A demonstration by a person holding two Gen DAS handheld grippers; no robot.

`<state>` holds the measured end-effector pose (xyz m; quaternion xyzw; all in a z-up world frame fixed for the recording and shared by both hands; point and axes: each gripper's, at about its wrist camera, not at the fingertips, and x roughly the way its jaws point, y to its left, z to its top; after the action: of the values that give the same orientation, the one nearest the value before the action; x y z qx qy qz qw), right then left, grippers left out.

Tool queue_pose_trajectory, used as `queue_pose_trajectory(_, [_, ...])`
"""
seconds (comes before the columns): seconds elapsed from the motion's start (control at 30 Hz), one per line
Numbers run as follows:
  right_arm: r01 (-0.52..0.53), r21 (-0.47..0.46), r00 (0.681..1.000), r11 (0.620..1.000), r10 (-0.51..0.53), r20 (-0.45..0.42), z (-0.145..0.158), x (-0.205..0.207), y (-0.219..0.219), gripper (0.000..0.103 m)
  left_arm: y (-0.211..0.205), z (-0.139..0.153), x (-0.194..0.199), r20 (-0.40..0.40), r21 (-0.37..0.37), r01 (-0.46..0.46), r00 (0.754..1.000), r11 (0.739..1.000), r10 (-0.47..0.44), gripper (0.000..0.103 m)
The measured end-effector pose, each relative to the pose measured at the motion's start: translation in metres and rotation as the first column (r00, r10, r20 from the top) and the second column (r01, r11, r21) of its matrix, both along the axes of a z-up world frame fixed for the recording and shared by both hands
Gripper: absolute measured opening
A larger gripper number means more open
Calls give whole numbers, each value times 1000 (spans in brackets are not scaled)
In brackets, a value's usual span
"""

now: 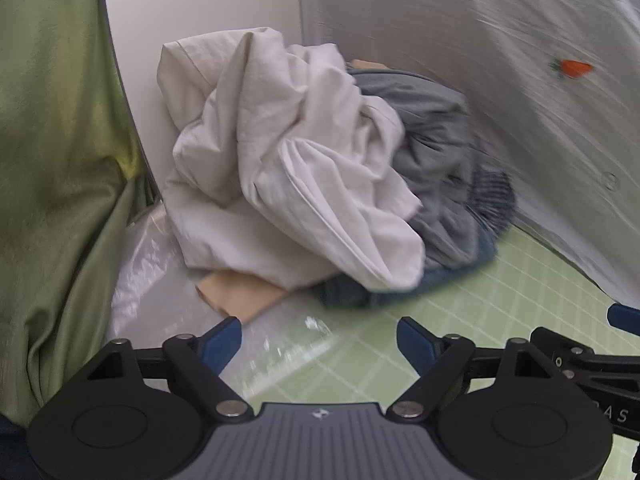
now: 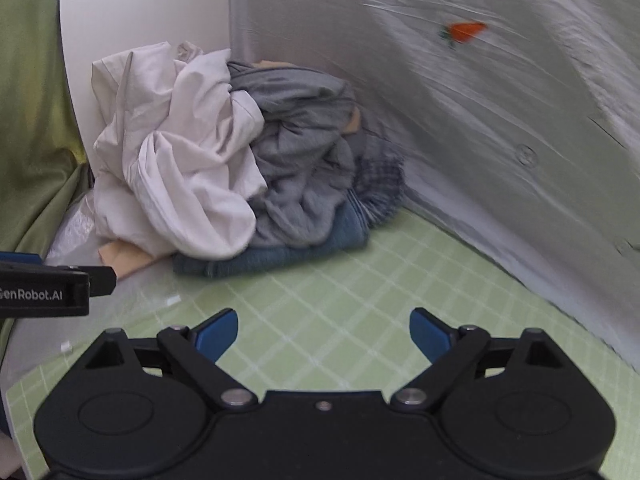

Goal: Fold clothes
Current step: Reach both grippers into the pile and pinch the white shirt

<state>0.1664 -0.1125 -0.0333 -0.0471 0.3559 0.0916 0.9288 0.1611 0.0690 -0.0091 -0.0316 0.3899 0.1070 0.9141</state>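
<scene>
A heap of crumpled clothes lies in the far corner of a green grid mat. On top is a white garment, beside it a grey one, with blue denim and a checked cloth underneath and a tan piece sticking out in front. My left gripper is open over the mat, short of the heap, nothing between its blue pads. My right gripper is open too, empty, to the right of the left one, whose body shows at the right wrist view's left edge.
A pale grey sheet with a small orange carrot mark hangs as a wall on the right. A white panel stands behind the heap. A green curtain hangs at the left, with clear plastic on the surface below it.
</scene>
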Motion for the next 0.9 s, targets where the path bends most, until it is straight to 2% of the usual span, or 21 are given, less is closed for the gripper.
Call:
queue_pose_trajectory(0.1, [-31, 5, 999, 999, 31, 14, 0, 45, 21, 86, 18, -4, 39, -1, 12, -46, 999, 999, 46, 79])
queue_pose_trajectory(0.23, [-74, 13, 997, 997, 74, 27, -5, 105, 49, 79, 43, -12, 86, -12, -48, -77, 997, 996, 76, 65])
queue_pose_trajectory(0.3, [-88, 28, 996, 996, 87, 29, -9, 132, 61, 67, 50, -16, 105, -17, -78, -75, 997, 994, 74, 60])
queue_pose_trajectory(0.33, [-100, 30, 995, 995, 99, 26, -11, 142, 68, 65, 52, -18, 113, -19, -90, -72, 997, 993, 70, 57])
queue_pose_trajectory(0.43, [-142, 17, 990, 990, 141, 16, -21, 170, 90, 54, 55, -26, 128, -15, -143, -48, 999, 989, 46, 45])
queue_pose_trajectory(0.47, [-152, 9, 988, 988, 152, 8, -25, 177, 97, 49, 55, -29, 131, -14, -160, -42, 999, 986, 41, 37])
queue_pose_trajectory(0.53, [-174, 0, 985, 985, 174, 0, -32, 185, 104, 44, 55, -33, 134, -5, -186, -34, 999, 982, 34, 31])
queue_pose_trajectory(0.6, [-196, -7, 981, 981, 196, -11, -37, 192, 110, 22, 55, -35, 133, 11, -201, -33, 999, 979, 36, 22])
queue_pose_trajectory(0.63, [-201, -19, 979, 979, 201, -14, -38, 192, 113, 17, 55, -35, 131, 20, -208, -32, 999, 978, 36, 18])
queue_pose_trajectory(0.7, [-206, -21, 978, 978, 206, -8, -38, 190, 112, 11, 56, -33, 126, 37, -220, -27, 999, 975, 36, 14])
queue_pose_trajectory(0.8, [-214, 60, 977, 975, 214, 2, -34, 183, 105, 8, 52, -27, 114, 65, -230, -8, 998, 973, 24, 11])
queue_pose_trajectory(0.9, [-226, 88, 974, 970, 224, 32, -28, 166, 97, 5, 46, -17, 95, 99, -248, 10, 995, 969, 15, 9])
